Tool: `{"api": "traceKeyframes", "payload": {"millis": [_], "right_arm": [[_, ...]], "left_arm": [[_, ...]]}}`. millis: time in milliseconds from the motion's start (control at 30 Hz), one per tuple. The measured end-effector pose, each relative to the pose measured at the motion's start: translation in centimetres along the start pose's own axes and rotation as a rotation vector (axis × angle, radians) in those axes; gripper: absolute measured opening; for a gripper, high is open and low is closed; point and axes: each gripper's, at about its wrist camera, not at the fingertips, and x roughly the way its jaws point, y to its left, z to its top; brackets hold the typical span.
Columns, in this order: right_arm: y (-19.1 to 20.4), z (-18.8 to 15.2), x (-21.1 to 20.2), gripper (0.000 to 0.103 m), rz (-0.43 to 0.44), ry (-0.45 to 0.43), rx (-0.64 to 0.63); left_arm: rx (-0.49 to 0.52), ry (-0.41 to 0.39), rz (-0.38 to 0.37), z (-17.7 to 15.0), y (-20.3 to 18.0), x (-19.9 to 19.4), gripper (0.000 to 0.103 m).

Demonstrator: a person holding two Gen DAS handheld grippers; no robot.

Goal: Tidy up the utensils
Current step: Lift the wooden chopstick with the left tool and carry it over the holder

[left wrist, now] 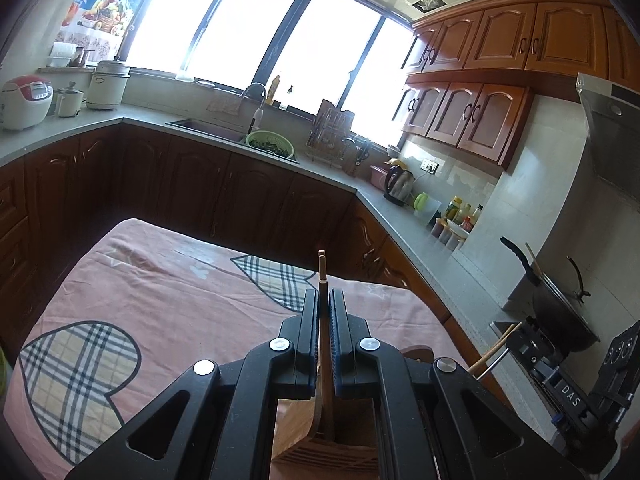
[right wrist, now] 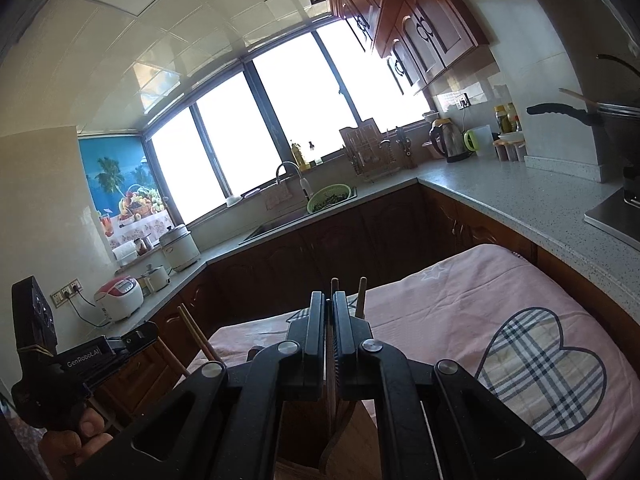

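Note:
My left gripper (left wrist: 324, 300) is shut on a pair of wooden chopsticks (left wrist: 322, 276). They stand upright, with their lower ends inside a wooden utensil holder (left wrist: 320, 440) below the gripper. My right gripper (right wrist: 329, 304) is shut on a dark wooden chopstick (right wrist: 334, 283) that runs down into the same wooden holder (right wrist: 352, 432). A second chopstick (right wrist: 362, 296) stands just right of the fingers. The right gripper (left wrist: 520, 344) with its chopsticks (left wrist: 494, 348) also shows in the left wrist view. The left gripper (right wrist: 136, 338) with its chopsticks (right wrist: 196, 332) shows in the right wrist view.
The holder stands on a table with a pink cloth (left wrist: 168, 288) bearing plaid hearts. Beyond are dark cabinets, a grey counter (right wrist: 520, 196), a sink with a green colander (left wrist: 270, 145), a kettle (left wrist: 398, 184), a rice cooker (left wrist: 26, 100) and a pot (left wrist: 560, 308) at the right.

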Motion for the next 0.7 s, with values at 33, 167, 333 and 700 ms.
{"api": "traceKeyframes", "payload": {"millis": [33, 167, 333, 700], "right_arm": [[0.00, -0.13, 0.18, 0.004, 0.000, 0.007, -0.002], [-0.15, -0.23, 0.30, 0.004, -0.004, 0.013, -0.001], [-0.51, -0.32, 0.52, 0.004, -0.008, 0.024, 0.010], [-0.57, -0.13, 0.71, 0.009, -0.008, 0.045, 0.014]], "left_arm": [[-0.001, 0.001, -0.002, 0.08, -0.02, -0.07, 0.003], [0.004, 0.004, -0.001, 0.31, -0.11, 0.00, 0.003], [0.007, 0.006, -0.004, 0.19, 0.07, -0.01, 0.004], [-0.003, 0.016, -0.007, 0.24, 0.27, 0.02, 0.004]]}}
